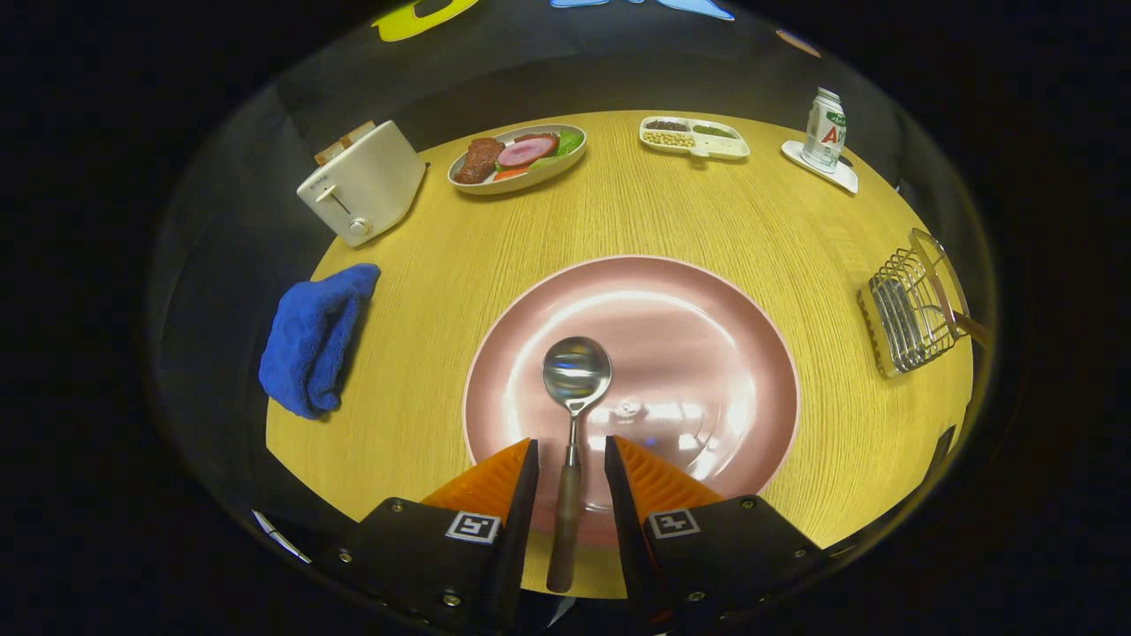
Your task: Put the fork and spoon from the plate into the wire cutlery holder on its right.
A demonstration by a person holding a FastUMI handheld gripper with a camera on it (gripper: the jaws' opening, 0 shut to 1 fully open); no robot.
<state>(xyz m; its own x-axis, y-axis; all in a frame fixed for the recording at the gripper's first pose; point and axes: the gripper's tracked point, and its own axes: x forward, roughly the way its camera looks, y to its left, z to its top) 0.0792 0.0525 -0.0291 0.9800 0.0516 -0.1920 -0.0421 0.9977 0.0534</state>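
Observation:
A metal spoon [576,371] with a brown handle lies on the pink plate [698,327], bowl pointing away from me and handle reaching over the plate's near rim. My gripper [571,442] is open and straddles the handle; a small gap shows on each side, so neither finger presses on it. The wire cutlery holder [906,314] stands right of the plate near the table edge. A brown-handled utensil [970,329] pokes out of it; its head is hidden behind the wires.
On the round wooden table [424,291]: a blue cloth [314,340] at the left edge, a white toaster [362,181], an oval dish of food [521,157], a divided snack tray [695,137] and a can on a coaster [824,131] along the back.

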